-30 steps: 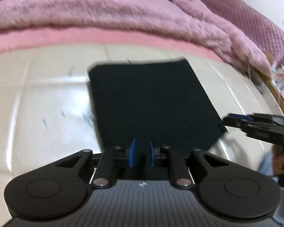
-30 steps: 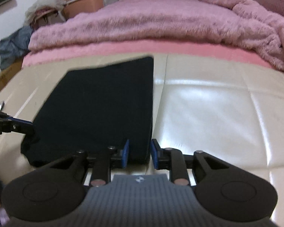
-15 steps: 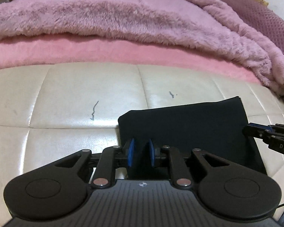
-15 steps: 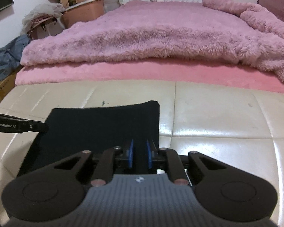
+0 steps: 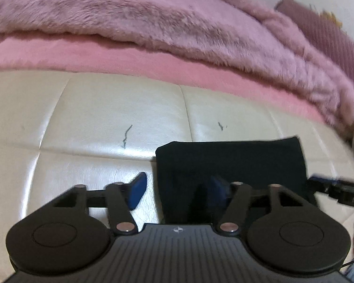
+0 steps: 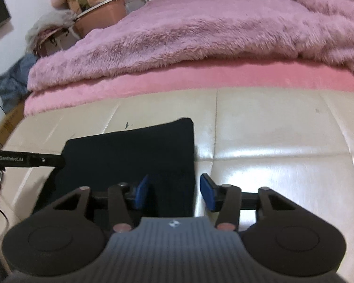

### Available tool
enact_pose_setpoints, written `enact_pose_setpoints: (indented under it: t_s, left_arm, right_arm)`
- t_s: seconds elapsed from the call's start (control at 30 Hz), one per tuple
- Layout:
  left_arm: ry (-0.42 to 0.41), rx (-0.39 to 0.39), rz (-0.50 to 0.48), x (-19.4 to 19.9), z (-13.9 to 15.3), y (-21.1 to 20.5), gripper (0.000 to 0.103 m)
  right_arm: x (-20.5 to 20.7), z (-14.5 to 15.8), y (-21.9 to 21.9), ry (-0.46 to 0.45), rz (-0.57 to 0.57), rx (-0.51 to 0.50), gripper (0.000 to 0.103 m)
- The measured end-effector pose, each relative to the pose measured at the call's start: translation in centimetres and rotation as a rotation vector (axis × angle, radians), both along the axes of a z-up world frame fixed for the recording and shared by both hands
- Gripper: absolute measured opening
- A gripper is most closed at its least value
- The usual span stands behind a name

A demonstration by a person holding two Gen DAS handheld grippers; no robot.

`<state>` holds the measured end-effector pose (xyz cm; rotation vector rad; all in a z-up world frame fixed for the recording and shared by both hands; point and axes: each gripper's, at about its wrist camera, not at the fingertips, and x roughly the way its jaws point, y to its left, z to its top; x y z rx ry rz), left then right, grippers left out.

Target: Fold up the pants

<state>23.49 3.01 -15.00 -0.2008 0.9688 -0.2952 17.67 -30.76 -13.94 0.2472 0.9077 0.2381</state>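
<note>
Both grippers' blue fingers (image 5: 137, 193) opening astride folded black pants (image 5: 231, 160) on glossy cream cushion (image 5: 82, 118).

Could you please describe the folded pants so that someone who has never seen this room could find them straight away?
Start at the fluffy pink blanket heaped on the bed, then come forward to the cream quilted cushion along its near edge. The pants lie flat on it as a neat black rectangle, the only dark item on that pale surface, between the opening left gripper and right gripper.
</note>
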Motion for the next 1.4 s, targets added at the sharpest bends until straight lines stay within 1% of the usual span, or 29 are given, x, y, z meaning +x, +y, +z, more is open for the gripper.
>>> enact_pose_setpoints:
  t_s: [0.07, 0.2, 0.27, 0.33, 0.43, 0.5, 0.57, 0.6, 0.67, 0.7, 0.73, 0.8, 0.83, 0.87, 0.93, 1.0, 1.13, 1.3, 1.4]
  left_arm:
    - [0.029, -0.084, 0.030, -0.6, -0.5, 1.2, 0.072]
    - [0.112, -0.265, 0.072, -2.0, -2.2, 3.2, 0.072]
    - [0.150, -0.355, 0.089, -2.7, -3.1, 4.0, 0.070]
    - [0.185, -0.426, 0.102, -3.1, -4.2, 4.4, 0.067]
    - [0.180, -0.514, 0.128, -3.3, -5.3, 4.9, 0.067]
    - [0.188, -0.565, 0.140, -3.0, -6.0, 5.3, 0.064]
    - [0.204, -0.579, 0.148, -2.6, -6.5, 5.4, 0.050]
    - [0.210, -0.588, 0.153, -2.3, -6.7, 5.3, 0.047]
    - [0.217, -0.605, 0.165, -2.0, -7.2, 5.0, 0.044]
    - [0.218, -0.609, 0.166, -1.9, -7.3, 4.8, 0.042]
    - [0.221, -0.610, 0.170, -1.8, -7.4, 4.7, 0.037]
    - [0.229, -0.622, 0.178, -1.7, -7.5, 4.6, 0.032]
    - [0.233, -0.635, 0.181, -1.7, -7.6, 4.7, 0.027]
    - [0.236, -0.637, 0.183, -1.7, -7.6, 4.8, 0.025]
    - [0.233, -0.622, 0.178, -1.7, -7.3, 4.7, 0.023]
    - [0.222, -0.583, 0.173, -1.5, -6.4, 4.5, 0.022]
    - [0.201, -0.536, 0.152, -0.7, -4.6, 5.1, 0.019]
    - [0.162, -0.479, 0.133, 1.1, -2.2, 7.3, 0.019]
    - [0.136, -0.458, 0.129, 2.5, -0.6, 9.3, 0.019]
  right_arm:
    - [-0.5, -0.3, -1.2, 0.031, -0.031, 0.056, 0.045]
    - [-1.6, -1.5, -3.4, 0.099, -0.095, 0.206, 0.047]
    - [-2.3, -2.2, -4.2, 0.121, -0.118, 0.276, 0.047]
    - [-2.8, -2.9, -4.8, 0.143, -0.133, 0.343, 0.047]
    - [-3.2, -4.0, -5.2, 0.164, -0.144, 0.427, 0.046]
    - [-3.2, -4.5, -5.4, 0.166, -0.159, 0.462, 0.047]
    - [-3.1, -5.0, -5.8, 0.174, -0.173, 0.504, 0.046]
    - [-3.0, -5.2, -5.9, 0.173, -0.174, 0.521, 0.044]
    - [-2.8, -5.8, -6.0, 0.176, -0.183, 0.544, 0.035]
    - [-2.7, -6.2, -6.1, 0.177, -0.186, 0.566, 0.032]
    - [-2.5, -6.5, -6.1, 0.182, -0.192, 0.587, 0.027]
    - [-2.0, -7.0, -5.9, 0.189, -0.194, 0.620, 0.024]
    - [-1.8, -7.1, -5.8, 0.189, -0.187, 0.620, 0.022]
    - [-1.7, -7.1, -5.7, 0.190, -0.186, 0.626, 0.021]
    - [-1.7, -7.3, -6.1, 0.197, -0.190, 0.650, 0.018]
    - [-1.7, -7.3, -6.4, 0.207, -0.202, 0.674, 0.015]
    - [-1.8, -6.1, -6.2, 0.207, -0.198, 0.689, 0.010]
    - [-0.4, -4.0, -3.5, 0.198, -0.144, 0.660, 0.009]
    - [1.4, -3.2, -1.1, 0.188, -0.127, 0.661, 0.009]
